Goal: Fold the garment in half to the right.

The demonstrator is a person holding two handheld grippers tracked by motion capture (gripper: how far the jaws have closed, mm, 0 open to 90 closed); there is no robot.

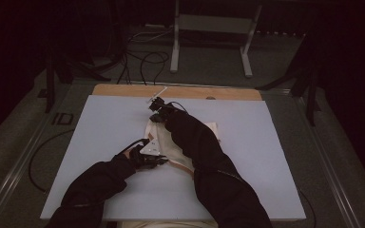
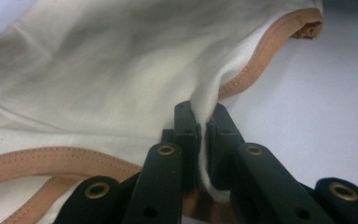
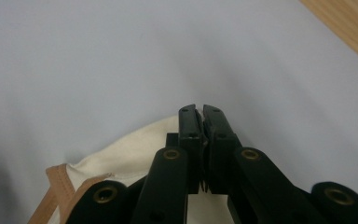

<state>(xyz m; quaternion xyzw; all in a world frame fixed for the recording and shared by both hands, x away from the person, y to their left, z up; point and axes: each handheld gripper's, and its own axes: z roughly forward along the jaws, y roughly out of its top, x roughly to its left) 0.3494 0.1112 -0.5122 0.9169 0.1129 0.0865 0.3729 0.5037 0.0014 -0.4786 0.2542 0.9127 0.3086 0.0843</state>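
Observation:
A cream garment (image 1: pixel 170 146) with tan trim (image 2: pixel 261 60) lies bunched on the pale blue board (image 1: pixel 100 142), partly under my right sleeve. My left gripper (image 1: pixel 159 160) sits at the garment's near left side. In the left gripper view it (image 2: pixel 204 116) is shut on a raised fold of the cream cloth (image 2: pixel 121 70) beside the trim. My right gripper (image 1: pixel 156 111) is at the garment's far end, near the wooden strip. In the right gripper view its jaws (image 3: pixel 200 112) are together, and the garment's edge (image 3: pixel 135 149) runs up into them above the board.
A wooden strip (image 1: pixel 123 90) runs along the board's far edge. Behind the table stand a grey metal frame (image 1: pixel 209 23) and loose cables (image 1: pixel 142 61) on the dark floor. Bare board stretches to the left and right of the garment.

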